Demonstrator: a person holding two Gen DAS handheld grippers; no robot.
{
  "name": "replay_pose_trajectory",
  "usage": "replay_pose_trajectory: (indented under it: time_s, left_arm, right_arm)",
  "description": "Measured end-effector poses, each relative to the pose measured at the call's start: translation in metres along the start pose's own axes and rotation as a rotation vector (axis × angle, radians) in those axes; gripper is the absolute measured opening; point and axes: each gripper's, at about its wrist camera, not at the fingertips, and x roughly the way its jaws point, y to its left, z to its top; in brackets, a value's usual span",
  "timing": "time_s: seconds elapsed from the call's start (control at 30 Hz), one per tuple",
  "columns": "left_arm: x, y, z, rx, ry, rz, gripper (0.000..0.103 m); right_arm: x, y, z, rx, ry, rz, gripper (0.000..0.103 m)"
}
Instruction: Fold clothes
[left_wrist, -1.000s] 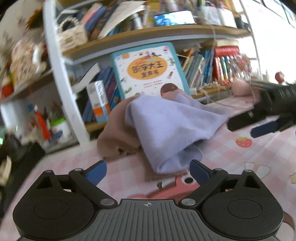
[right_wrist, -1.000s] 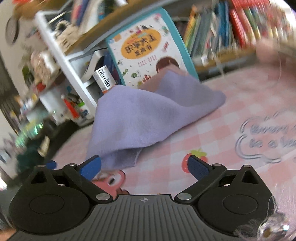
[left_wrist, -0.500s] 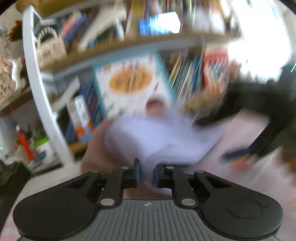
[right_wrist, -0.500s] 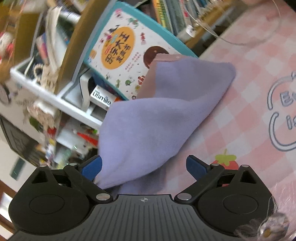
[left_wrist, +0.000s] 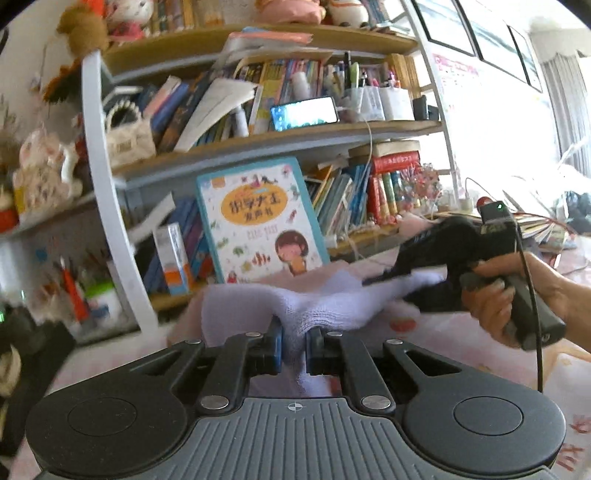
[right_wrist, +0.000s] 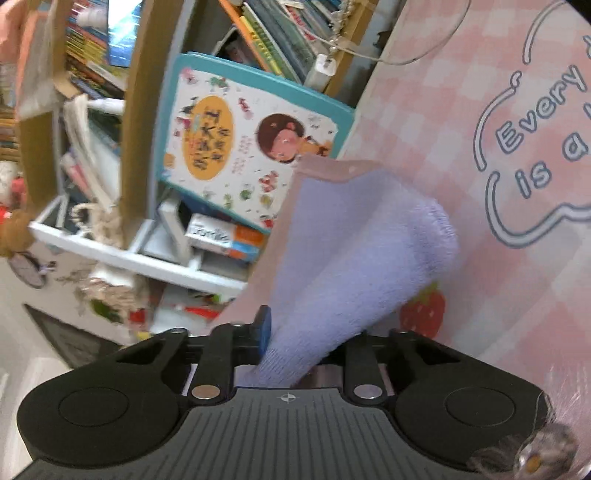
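Left tool (left_wrist: 293, 347): pads pressed together on a bunched edge of the lilac cloth (left_wrist: 332, 306), pinch sits close in at the fingertips. Right tool (right_wrist: 291, 339): likewise clamped on the cloth (right_wrist: 351, 266), fabric filling the gap between the fingers, far pad hidden under it. From the left view, right tool (left_wrist: 391, 275) visible across the cloth, gripped by the right hand (left_wrist: 509, 291).

Cloth: held at two points, slung between both tools above the pink checked tabletop (right_wrist: 480, 74); far part apparently draped over something pinkish-brown (right_wrist: 325, 168) behind it. Cannot tell whether that is a second garment or the cloth's backing.

Step in hand, as judged: lifting and spreading the cloth ahead of a fold.

To do it well:
- Keep both pinches firm; terry is thick and will creep out of a shallow bite.
- Pull apart evenly until the held edge goes taut, no twist between grips.
- Lift clear of the pinkish layer first, else likely to drag it along.
- Lay down flat on the open checked area, well away from the back edge.
- Match corners before releasing.

Risks further back: white cable (right_wrist: 424, 55) lying on the tabletop, picture book (left_wrist: 258, 221) leaning against the shelf (left_wrist: 277, 136) right behind the cloth. Wide swing could snag either.
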Motion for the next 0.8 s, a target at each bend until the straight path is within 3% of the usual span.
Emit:
replay_pose_trajectory:
  time_s: [0.07,0.13,0.23,0.4,0.47,0.53,0.6,0.7,0.8]
  left_arm:
    - [-0.006,-0.002,0.001,-0.004,-0.006,-0.026,0.01]
    - [-0.019,-0.007,0.012,-0.002,-0.063,-0.08,0.01]
    - [-0.046,-0.009,0.045,-0.018,-0.229,-0.189,0.009]
    - [-0.107,0.012,0.102,-0.111,-0.593,-0.355,0.009]
    - [-0.123,0.024,0.111,-0.164,-0.683,-0.434,0.009]
    - [-0.127,0.032,0.112,-0.203,-0.705,-0.483,0.009]
    - [-0.12,0.039,0.104,-0.255,-0.664,-0.518,0.009]
    - [-0.089,0.047,0.076,-0.327,-0.5,-0.518,0.01]
    - [-0.043,0.06,0.036,-0.439,-0.238,-0.483,0.01]
  right_arm:
    - [-0.011,0.01,0.0,-0.031,-0.024,0.042,0.013]
    - [-0.029,0.038,0.009,-0.087,-0.081,0.125,0.012]
    - [-0.062,0.102,0.027,-0.221,-0.189,0.257,0.012]
    - [-0.123,0.234,0.033,-0.564,-0.339,0.528,0.011]
    - [-0.14,0.275,0.028,-0.666,-0.348,0.614,0.011]
    - [-0.144,0.3,0.021,-0.746,-0.349,0.632,0.011]
    - [-0.139,0.306,0.013,-0.786,-0.343,0.599,0.011]
    - [-0.109,0.279,0.005,-0.792,-0.3,0.451,0.012]
    - [-0.065,0.229,0.004,-0.742,-0.196,0.224,0.012]
